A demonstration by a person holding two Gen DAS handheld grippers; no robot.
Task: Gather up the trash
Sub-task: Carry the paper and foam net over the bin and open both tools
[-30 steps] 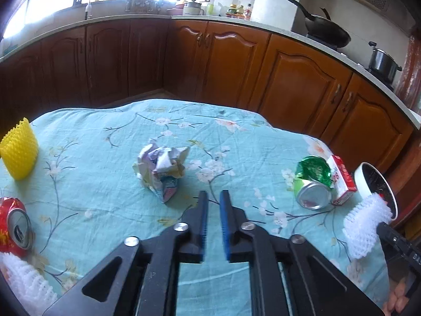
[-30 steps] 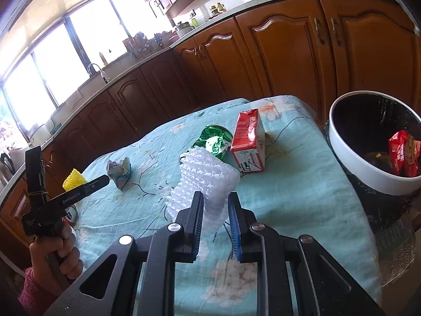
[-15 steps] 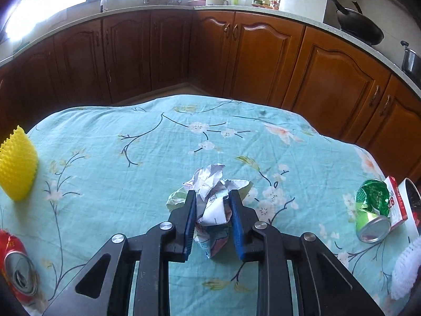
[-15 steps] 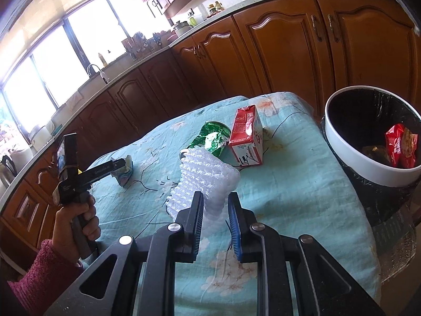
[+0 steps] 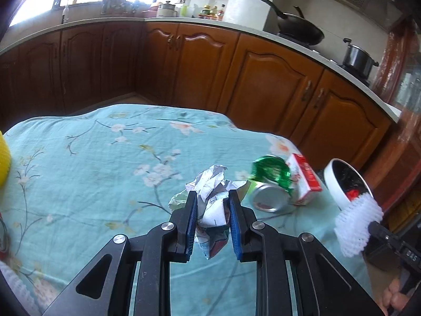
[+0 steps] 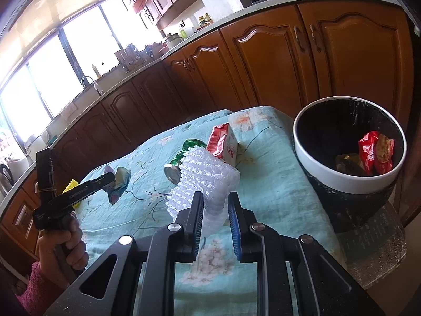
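Note:
My left gripper (image 5: 211, 197) is shut on a crumpled paper wrapper (image 5: 213, 197) and holds it above the teal flowered tablecloth (image 5: 92, 163). The same wrapper (image 6: 118, 181) shows in the right wrist view at the tip of the left gripper (image 6: 111, 177). My right gripper (image 6: 215, 200) is shut on a white foam fruit net (image 6: 205, 173), which also shows in the left wrist view (image 5: 355, 223). A white-rimmed bin with a black bag (image 6: 342, 176) stands right of the table, with red wrappers (image 6: 373, 150) inside.
A crushed green can (image 5: 268, 184) and a red and white carton (image 5: 305, 179) lie on the table near the bin (image 5: 334, 184). A yellow foam net (image 5: 4, 158) sits at the left edge. Wooden cabinets (image 5: 263, 84) run behind the table.
My left gripper closed on the crumpled wrapper, lifted it and carried it right, towards the can and the bin. My right gripper still holds the foam net, nearer the bin.

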